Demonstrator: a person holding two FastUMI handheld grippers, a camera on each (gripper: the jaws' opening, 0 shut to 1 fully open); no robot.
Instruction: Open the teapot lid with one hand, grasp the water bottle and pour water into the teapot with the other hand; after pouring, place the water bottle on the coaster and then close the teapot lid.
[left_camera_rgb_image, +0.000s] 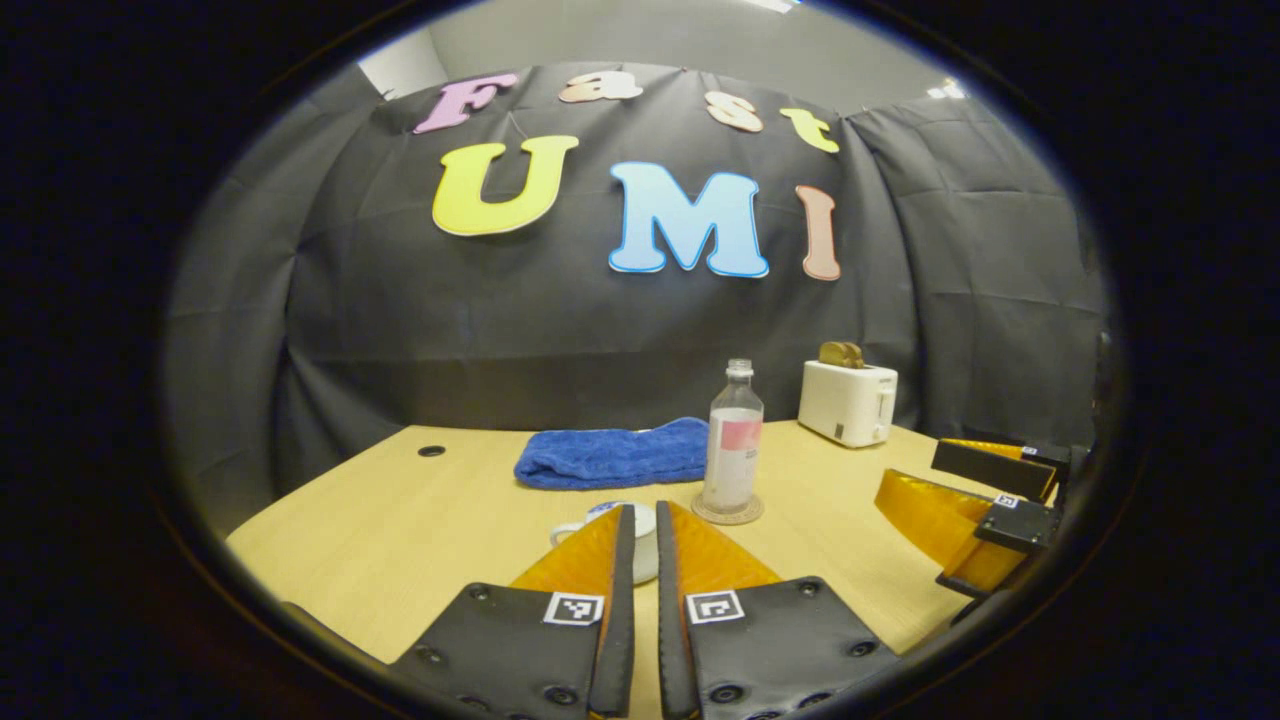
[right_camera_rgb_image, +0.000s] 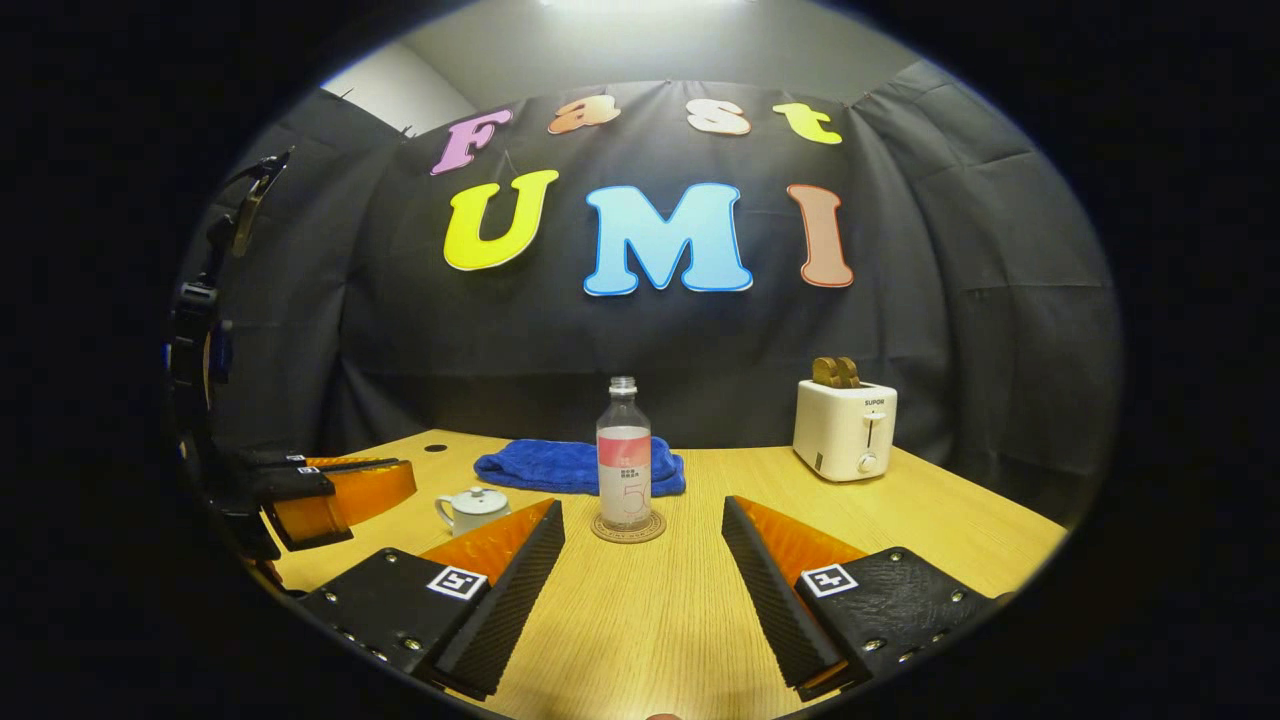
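A clear water bottle (right_camera_rgb_image: 623, 465) with a pink label stands upright on a round coaster (right_camera_rgb_image: 628, 528) at mid-table. A small white teapot (right_camera_rgb_image: 472, 508) with its lid (right_camera_rgb_image: 480, 496) on sits left of it. My right gripper (right_camera_rgb_image: 643, 505) is open, short of the bottle, fingers spread wide to either side of it. In the left gripper view the bottle (left_camera_rgb_image: 733, 440) stands on the coaster (left_camera_rgb_image: 727, 512), and the teapot (left_camera_rgb_image: 570, 530) is partly hidden behind my left gripper (left_camera_rgb_image: 645, 508), which is shut on nothing, close in front of it. The right gripper (left_camera_rgb_image: 990, 500) shows at the right.
A folded blue towel (right_camera_rgb_image: 575, 466) lies behind the bottle and teapot. A white toaster (right_camera_rgb_image: 845, 428) with bread in it stands at the back right. The wooden table (right_camera_rgb_image: 640, 620) has a small round hole (left_camera_rgb_image: 431, 451) at its far left. The black booth wall closes the back.
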